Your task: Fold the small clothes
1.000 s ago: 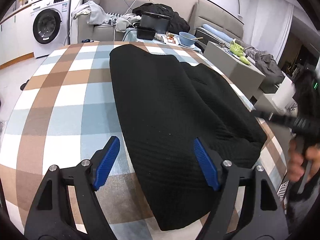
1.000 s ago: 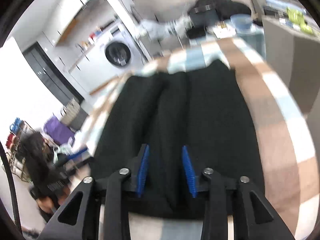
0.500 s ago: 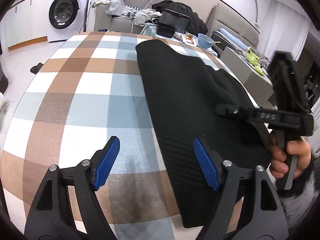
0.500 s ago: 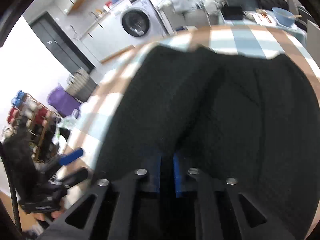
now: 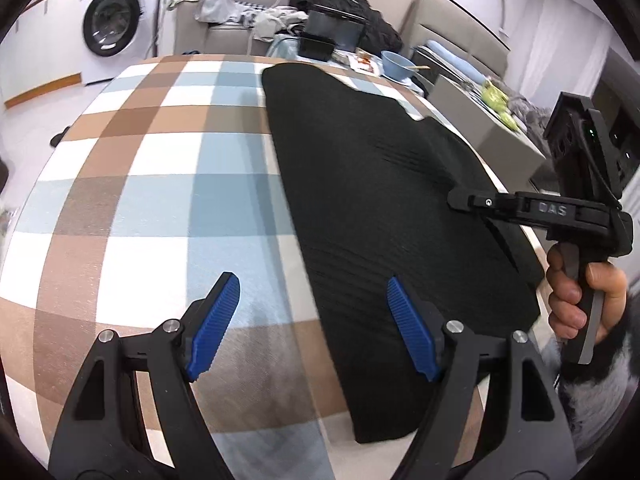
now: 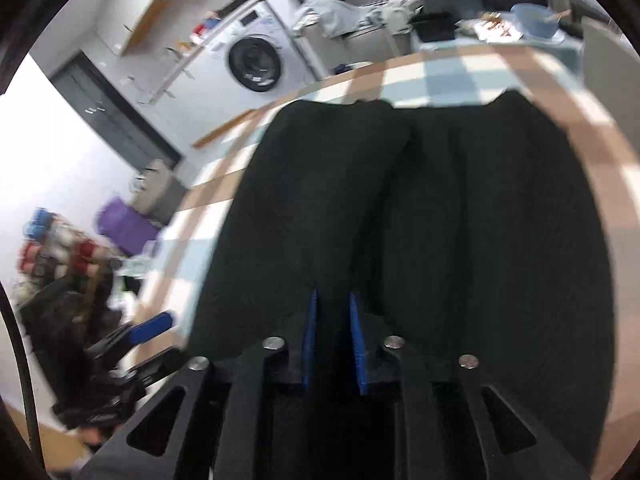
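Note:
A black ribbed garment (image 5: 380, 200) lies on the checked tablecloth (image 5: 140, 200), folded lengthwise. My left gripper (image 5: 312, 324) is open and empty, hovering over the garment's near left edge, one finger above the cloth and one above the garment. My right gripper (image 6: 332, 340) is shut on a pinched fold of the black garment (image 6: 440, 220) at its right edge. In the left wrist view it (image 5: 464, 200) reaches in from the right, held by a hand.
The table's right edge runs just past the garment. Beyond the far edge stand a sofa with clothes, a black box (image 5: 336, 34), a blue bowl (image 5: 398, 65) and a washing machine (image 5: 116, 26). The left gripper shows at the right wrist view's lower left (image 6: 150, 326).
My right gripper closed on the garment's edge fold and lifted it slightly. My left gripper shifted left, so the garment now sits further right in its view.

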`<state>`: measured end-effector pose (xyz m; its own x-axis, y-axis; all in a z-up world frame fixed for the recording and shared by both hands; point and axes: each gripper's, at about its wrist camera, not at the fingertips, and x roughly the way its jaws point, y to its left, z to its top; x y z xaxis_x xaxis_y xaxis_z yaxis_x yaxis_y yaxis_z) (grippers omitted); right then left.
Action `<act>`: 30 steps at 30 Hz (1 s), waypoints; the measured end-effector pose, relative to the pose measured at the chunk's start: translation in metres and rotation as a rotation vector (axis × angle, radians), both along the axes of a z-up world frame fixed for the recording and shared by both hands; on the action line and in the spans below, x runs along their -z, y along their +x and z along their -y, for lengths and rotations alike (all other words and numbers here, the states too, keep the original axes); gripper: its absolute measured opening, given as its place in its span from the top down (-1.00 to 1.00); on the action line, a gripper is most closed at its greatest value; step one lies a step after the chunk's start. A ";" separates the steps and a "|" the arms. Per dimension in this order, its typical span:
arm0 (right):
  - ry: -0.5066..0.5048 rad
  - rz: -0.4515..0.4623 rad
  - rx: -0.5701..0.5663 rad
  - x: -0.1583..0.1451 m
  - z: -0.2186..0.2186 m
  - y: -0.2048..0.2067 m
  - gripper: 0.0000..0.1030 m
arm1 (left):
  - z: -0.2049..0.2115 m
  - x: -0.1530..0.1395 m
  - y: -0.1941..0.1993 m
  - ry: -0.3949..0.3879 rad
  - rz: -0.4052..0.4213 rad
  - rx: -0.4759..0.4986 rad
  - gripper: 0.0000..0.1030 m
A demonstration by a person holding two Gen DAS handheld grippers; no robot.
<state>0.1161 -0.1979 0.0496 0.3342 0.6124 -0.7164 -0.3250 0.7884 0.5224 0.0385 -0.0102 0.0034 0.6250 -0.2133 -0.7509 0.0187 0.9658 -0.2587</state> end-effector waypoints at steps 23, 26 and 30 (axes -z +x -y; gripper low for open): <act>-0.042 0.084 0.097 0.000 0.048 -0.055 0.24 | 0.009 0.010 -0.007 -0.013 -0.031 0.048 -0.44; -0.084 0.017 0.175 0.014 0.051 -0.014 0.24 | 0.007 0.011 -0.007 -0.013 -0.034 0.046 -0.44; -0.109 0.010 0.149 0.022 0.033 0.019 0.52 | 0.004 0.009 -0.006 -0.004 -0.028 0.027 -0.44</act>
